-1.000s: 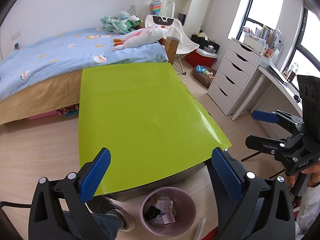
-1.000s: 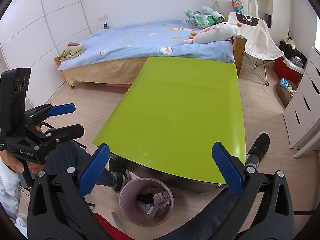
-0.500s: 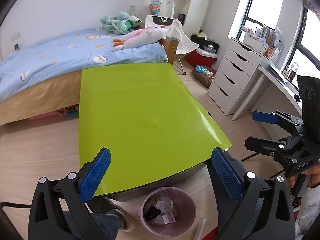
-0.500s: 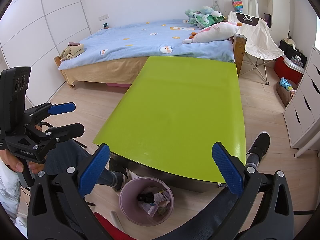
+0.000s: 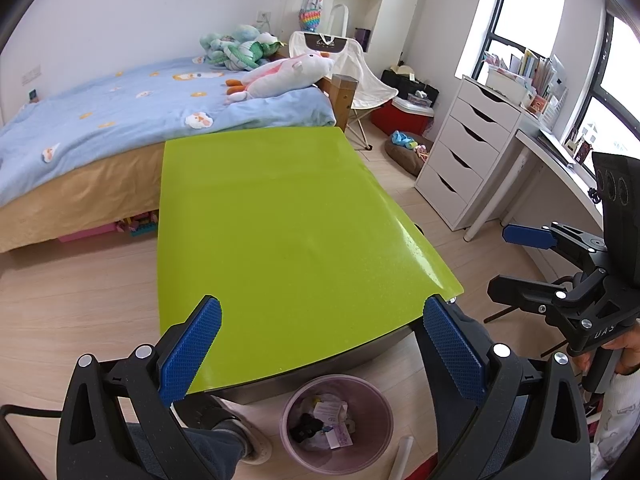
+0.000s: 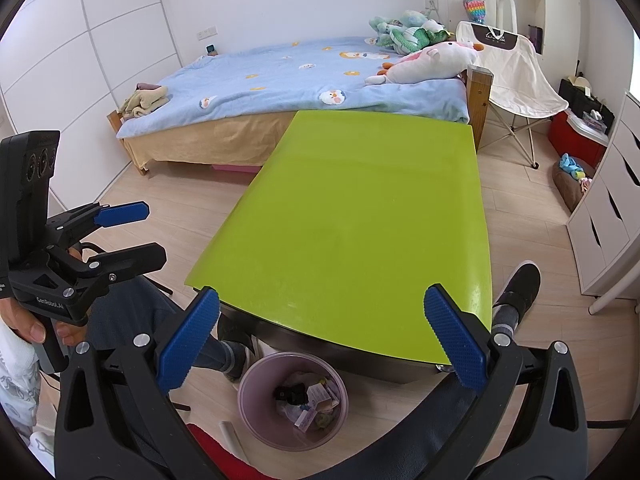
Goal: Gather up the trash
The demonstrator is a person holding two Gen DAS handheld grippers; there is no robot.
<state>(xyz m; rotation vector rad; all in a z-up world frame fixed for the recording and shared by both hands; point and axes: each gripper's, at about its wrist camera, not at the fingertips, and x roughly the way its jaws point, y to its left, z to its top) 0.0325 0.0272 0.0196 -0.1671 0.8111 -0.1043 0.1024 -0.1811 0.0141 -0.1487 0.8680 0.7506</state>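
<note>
A pink trash bin (image 5: 337,424) stands on the floor below the near edge of the lime-green table (image 5: 280,232), with paper scraps and a dark item inside. The same bin (image 6: 294,400) shows in the right wrist view under the table (image 6: 360,216). My left gripper (image 5: 320,344) hangs open above the table's near edge, nothing between its blue pads. My right gripper (image 6: 322,336) is open too and holds nothing. The other gripper shows in each view: the right one (image 5: 516,264) at the right edge, the left one (image 6: 132,232) at the left edge.
A bed (image 5: 120,120) with a blue cover and plush toys (image 5: 280,72) lies beyond the table. White drawers (image 5: 460,152) and a desk stand at the right, with a folding chair (image 5: 352,76) at the back. A person's legs and shoes (image 6: 516,296) rest beside the bin.
</note>
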